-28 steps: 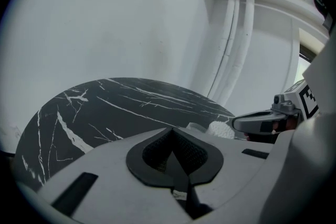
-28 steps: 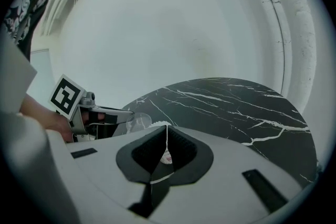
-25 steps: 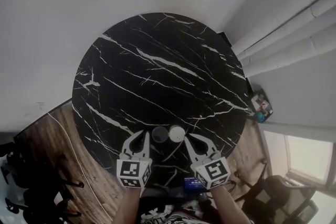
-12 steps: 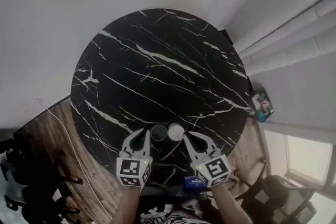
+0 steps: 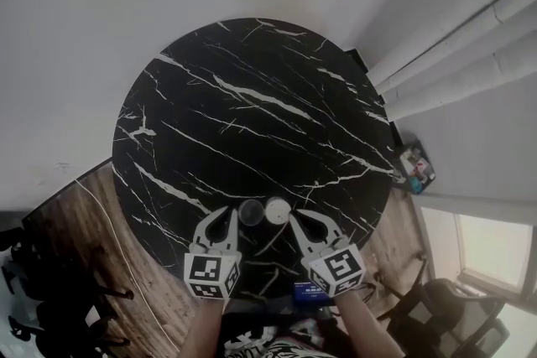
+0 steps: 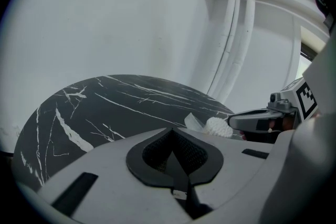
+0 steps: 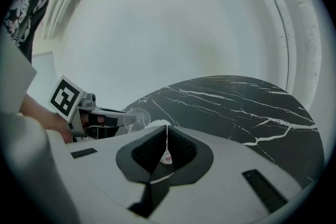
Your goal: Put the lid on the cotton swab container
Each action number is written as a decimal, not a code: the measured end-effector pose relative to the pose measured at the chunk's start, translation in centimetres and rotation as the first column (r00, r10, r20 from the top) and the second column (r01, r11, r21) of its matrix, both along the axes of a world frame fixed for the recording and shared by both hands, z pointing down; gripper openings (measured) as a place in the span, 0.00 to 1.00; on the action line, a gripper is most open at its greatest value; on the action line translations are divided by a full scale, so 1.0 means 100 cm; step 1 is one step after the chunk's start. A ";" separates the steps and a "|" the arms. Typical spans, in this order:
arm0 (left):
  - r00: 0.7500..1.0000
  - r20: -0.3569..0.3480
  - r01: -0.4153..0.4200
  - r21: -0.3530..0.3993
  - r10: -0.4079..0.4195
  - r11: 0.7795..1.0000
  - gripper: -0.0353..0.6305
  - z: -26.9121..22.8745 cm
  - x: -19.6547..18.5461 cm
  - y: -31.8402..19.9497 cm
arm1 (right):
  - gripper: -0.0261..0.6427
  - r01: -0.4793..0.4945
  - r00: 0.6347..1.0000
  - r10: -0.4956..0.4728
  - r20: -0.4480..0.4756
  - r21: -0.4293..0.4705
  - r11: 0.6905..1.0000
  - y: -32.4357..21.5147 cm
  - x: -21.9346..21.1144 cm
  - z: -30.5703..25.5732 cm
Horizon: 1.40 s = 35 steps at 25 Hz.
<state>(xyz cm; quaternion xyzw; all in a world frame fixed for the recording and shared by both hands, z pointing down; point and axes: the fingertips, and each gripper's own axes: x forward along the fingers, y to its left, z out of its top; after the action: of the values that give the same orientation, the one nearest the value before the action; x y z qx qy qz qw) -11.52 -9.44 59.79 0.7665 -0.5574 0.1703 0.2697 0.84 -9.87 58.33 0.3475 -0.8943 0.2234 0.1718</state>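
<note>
The cotton swab container, a small round tub with white swabs showing on top, stands near the front edge of the black marble table. The clear round lid lies on the table just left of it and looks to be touching it. My left gripper is shut and empty, its tips just short of the lid. My right gripper is also shut and empty, just right of the container. The left gripper view shows the lid and swabs past its jaws. The right gripper view shows the lid.
The round table stands against a white wall, with wooden floor at the left. White pipes run along the right. A small blue box lies near the front edge, and a colourful item sits beside the table at the right.
The head view has shifted slightly. Both grippers, the lid and the container keep their places relative to one another.
</note>
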 end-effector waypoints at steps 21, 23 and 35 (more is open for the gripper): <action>0.999 -0.011 -0.050 0.051 0.051 0.997 0.07 -0.019 0.022 -0.005 | 0.07 -0.027 1.000 0.027 -0.002 0.031 0.999 -0.007 0.014 -0.016; 0.999 -0.012 -0.052 0.059 0.053 0.997 0.07 -0.021 0.023 -0.006 | 0.07 -0.027 1.000 0.027 0.000 0.039 0.999 -0.006 0.015 -0.018; 0.997 -0.014 -0.080 0.088 0.082 0.993 0.07 -0.031 0.035 -0.004 | 0.07 -0.051 0.999 0.051 0.009 0.024 0.998 0.000 0.019 -0.021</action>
<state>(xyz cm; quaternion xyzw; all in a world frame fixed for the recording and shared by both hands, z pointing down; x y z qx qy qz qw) -8.07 -9.86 56.65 0.8011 -0.5303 0.1497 0.2337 2.71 -9.88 56.19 0.3715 -0.8885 0.2180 0.1582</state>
